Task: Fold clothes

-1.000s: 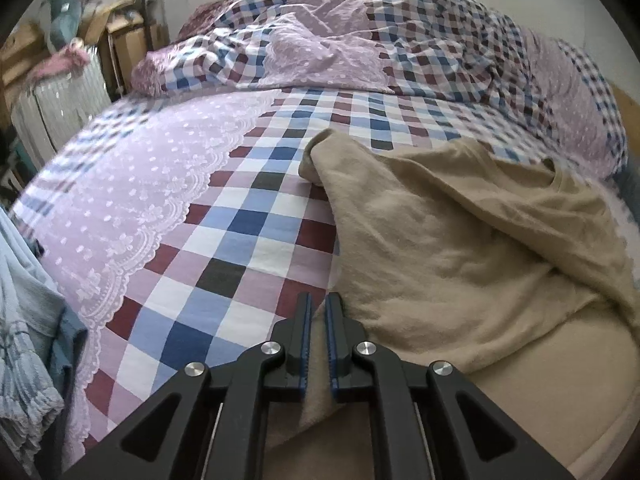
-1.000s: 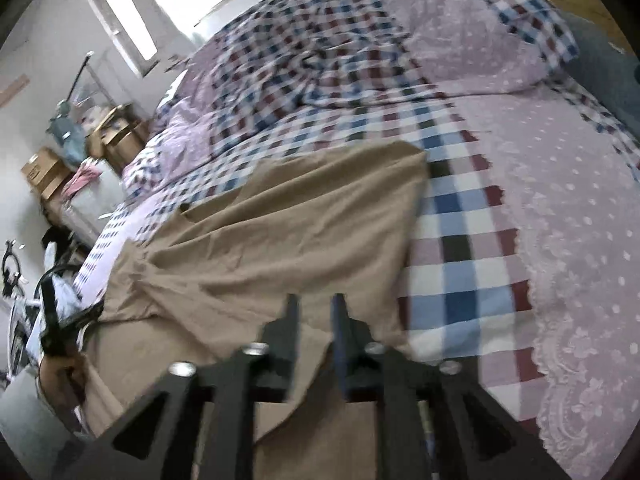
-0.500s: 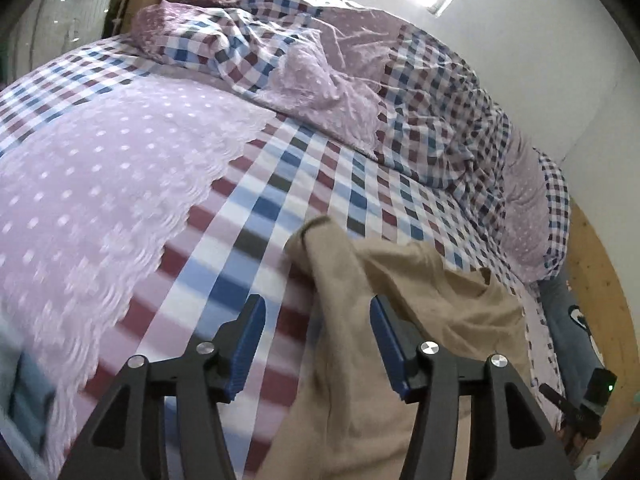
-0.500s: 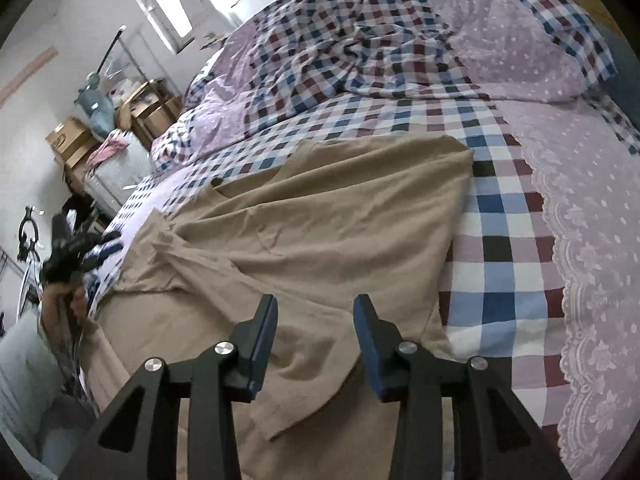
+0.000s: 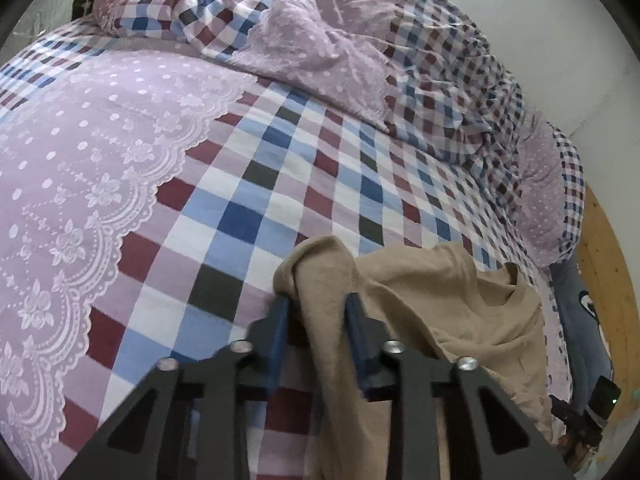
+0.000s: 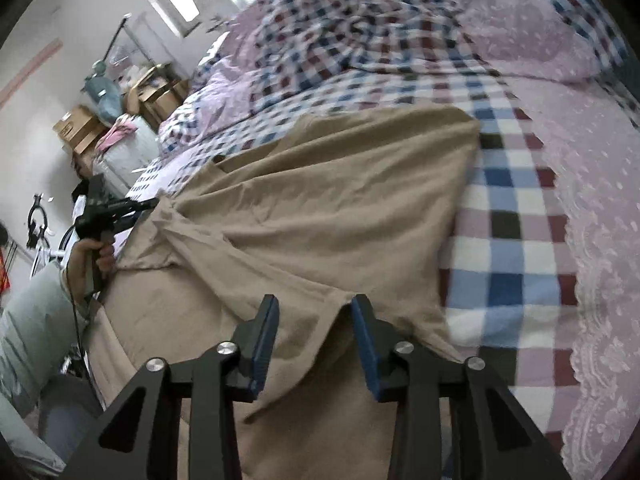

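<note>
A tan garment lies spread and creased on the checked bed cover. In the left wrist view one bunched corner of it rises between the fingers of my left gripper, which is open, its jaws well apart on either side of the cloth. My right gripper is also open and hovers just over the garment's near hem, gripping nothing. From the right wrist view the left gripper shows at the garment's far left edge, held by a hand.
A rumpled checked and lilac duvet is heaped at the head of the bed. Lilac lace-edged cover runs along one side. Cardboard boxes and clutter stand by the wall. A wooden panel is at the right.
Both grippers were shut on the tan garment a second ago and have opened, letting it go. The left gripper has swung toward the bunched corner, which now sits between its fingers.
</note>
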`<move>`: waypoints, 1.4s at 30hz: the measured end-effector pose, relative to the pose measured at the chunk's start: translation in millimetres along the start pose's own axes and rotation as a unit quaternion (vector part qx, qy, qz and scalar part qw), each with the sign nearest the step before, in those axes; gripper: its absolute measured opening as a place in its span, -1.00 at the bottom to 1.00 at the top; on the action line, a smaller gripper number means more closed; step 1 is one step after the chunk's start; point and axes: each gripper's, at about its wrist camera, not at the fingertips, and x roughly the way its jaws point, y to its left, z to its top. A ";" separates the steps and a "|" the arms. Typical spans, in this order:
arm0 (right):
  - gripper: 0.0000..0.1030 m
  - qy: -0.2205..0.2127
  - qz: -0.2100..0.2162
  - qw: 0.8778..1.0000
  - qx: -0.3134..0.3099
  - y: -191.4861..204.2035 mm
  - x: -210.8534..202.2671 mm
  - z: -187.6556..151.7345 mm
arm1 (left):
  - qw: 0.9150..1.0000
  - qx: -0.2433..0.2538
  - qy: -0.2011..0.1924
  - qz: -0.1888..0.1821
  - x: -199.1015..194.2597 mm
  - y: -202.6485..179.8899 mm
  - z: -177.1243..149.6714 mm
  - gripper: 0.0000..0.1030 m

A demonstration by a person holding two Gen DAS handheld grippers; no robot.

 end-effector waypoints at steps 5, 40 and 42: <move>-1.00 -0.049 -0.059 0.997 -0.014 10.0 -14.0 9.4 | 0.999 -0.001 -0.044 -0.017 -9.2 3.1 -3.0 -0.83; -0.99 -0.102 -0.155 0.983 0.008 9.3 -25.3 39.6 | 0.995 -0.009 -0.093 -0.042 -17.0 13.4 -0.5 -0.85; -0.99 -0.101 -0.163 0.981 0.010 3.2 -22.6 48.1 | 0.994 -0.010 -0.095 -0.043 -17.6 13.9 0.3 -0.85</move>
